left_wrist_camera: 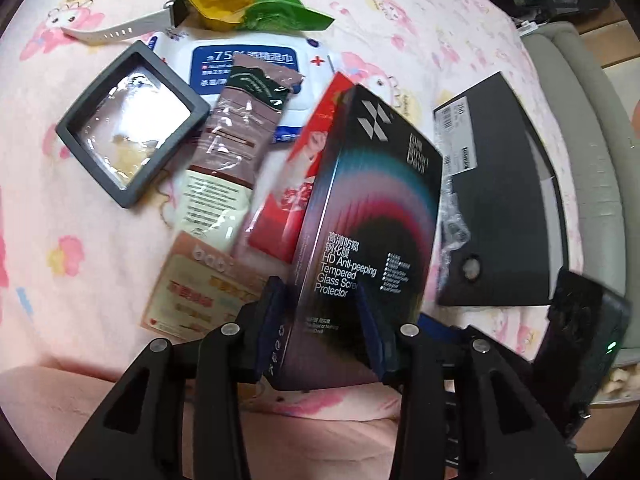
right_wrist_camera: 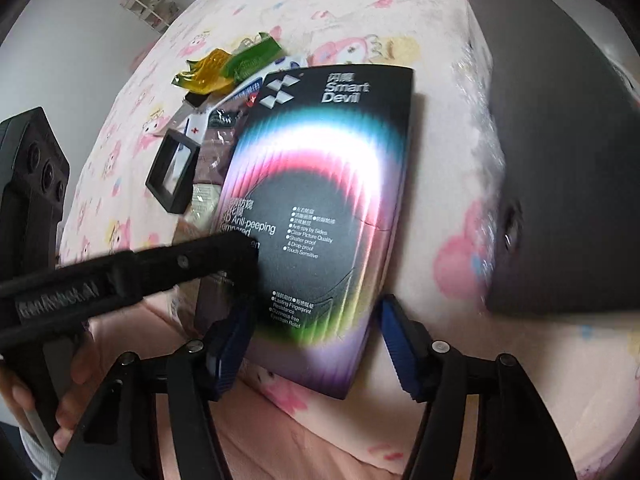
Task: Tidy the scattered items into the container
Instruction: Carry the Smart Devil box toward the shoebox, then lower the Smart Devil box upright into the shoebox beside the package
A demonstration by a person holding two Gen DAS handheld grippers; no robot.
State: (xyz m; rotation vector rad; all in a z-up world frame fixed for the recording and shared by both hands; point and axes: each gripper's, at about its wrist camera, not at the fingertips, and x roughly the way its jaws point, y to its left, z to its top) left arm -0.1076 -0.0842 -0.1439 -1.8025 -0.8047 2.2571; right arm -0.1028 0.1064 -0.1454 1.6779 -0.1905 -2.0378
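Note:
My left gripper [left_wrist_camera: 324, 328] is shut on a black screen protector box [left_wrist_camera: 368, 216] with rainbow print, held tilted above the pink bed sheet. The same box [right_wrist_camera: 320, 208] fills the right wrist view, with the left gripper's finger [right_wrist_camera: 224, 256] clamped on its left edge. My right gripper [right_wrist_camera: 316, 340] is open, its blue pads either side of the box's near end; I cannot tell if they touch it. The black container [left_wrist_camera: 500, 208] lies to the right, also at the right edge of the right wrist view [right_wrist_camera: 568, 160].
Scattered on the sheet: a grey square frame box [left_wrist_camera: 128, 124], a brown sachet [left_wrist_camera: 232, 140], a wet wipes pack [left_wrist_camera: 248, 60], a red packet [left_wrist_camera: 304, 168], a peach card [left_wrist_camera: 200, 292], a white watch strap [left_wrist_camera: 116, 28], yellow and green wrappers [left_wrist_camera: 240, 0]. A grey bed edge [left_wrist_camera: 580, 92] is at right.

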